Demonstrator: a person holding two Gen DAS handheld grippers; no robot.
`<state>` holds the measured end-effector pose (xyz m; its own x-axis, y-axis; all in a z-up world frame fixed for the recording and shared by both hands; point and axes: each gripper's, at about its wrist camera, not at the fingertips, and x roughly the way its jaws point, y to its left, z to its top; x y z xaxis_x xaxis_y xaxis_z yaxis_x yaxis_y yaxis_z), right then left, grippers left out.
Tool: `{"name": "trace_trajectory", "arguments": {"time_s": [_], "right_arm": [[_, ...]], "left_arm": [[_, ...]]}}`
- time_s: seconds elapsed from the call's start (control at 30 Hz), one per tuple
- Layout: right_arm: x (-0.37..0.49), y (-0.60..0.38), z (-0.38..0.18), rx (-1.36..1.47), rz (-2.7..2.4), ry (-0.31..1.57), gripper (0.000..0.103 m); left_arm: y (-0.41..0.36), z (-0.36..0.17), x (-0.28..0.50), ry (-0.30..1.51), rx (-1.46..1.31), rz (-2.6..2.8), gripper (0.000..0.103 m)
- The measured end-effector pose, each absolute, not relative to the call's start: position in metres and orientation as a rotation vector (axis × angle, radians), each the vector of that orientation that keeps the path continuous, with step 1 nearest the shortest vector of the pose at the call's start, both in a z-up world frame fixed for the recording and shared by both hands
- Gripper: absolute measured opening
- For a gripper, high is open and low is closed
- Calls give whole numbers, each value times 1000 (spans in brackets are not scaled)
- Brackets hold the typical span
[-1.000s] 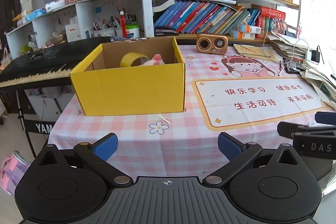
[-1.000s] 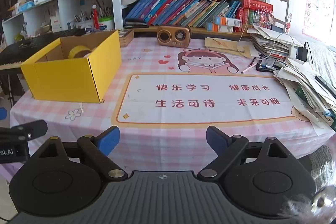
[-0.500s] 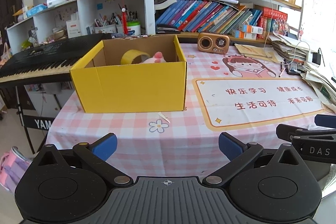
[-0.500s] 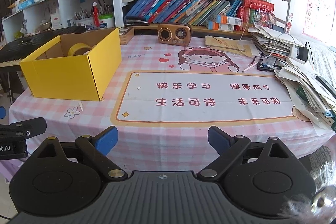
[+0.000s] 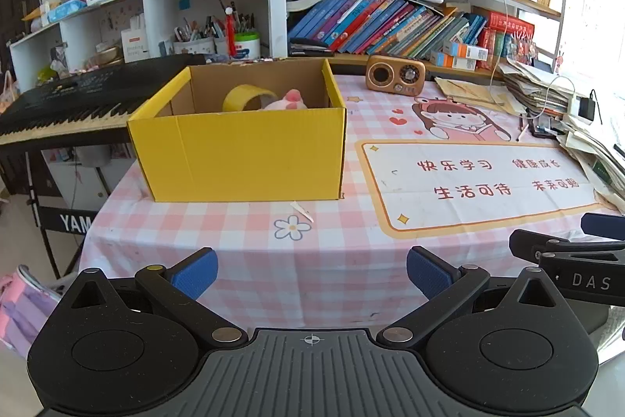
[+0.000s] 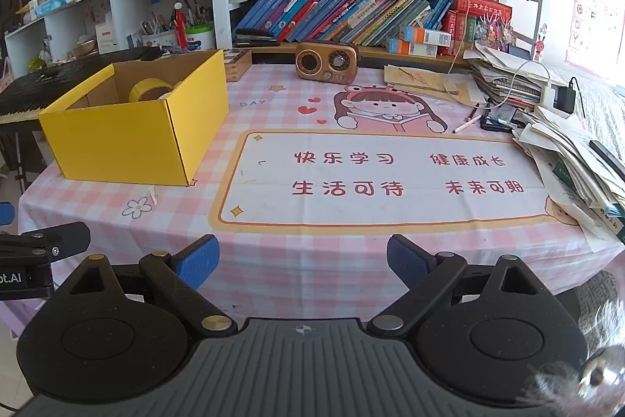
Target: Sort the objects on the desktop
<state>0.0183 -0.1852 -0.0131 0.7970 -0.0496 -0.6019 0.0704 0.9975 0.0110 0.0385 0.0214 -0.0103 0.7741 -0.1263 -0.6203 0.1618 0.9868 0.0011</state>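
Yellow box (image 5: pixel 242 151) at the table's left, already holding a tape roll (image 5: pixel 244 96) and a pink plush toy (image 5: pixel 287 100). The mat (image 6: pixel 383 178) lies bare; a pen (image 6: pixel 466 124) rests beyond it near the paper stack (image 6: pixel 566 151). Your left gripper (image 5: pixel 310 272) and right gripper (image 6: pixel 302 260) hover at the near edge, fingers wide and holding nothing; judged nearly done, check for strays before reaching
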Motion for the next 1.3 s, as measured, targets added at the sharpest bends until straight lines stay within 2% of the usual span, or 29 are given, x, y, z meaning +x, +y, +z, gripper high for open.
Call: {"name": "trace_trajectory", "arguments": {"time_s": [1.3], "right_arm": [[17, -176, -21, 38, -53, 659, 93]], "left_arm": [[22, -15, 39, 713, 55, -142, 103]]}}
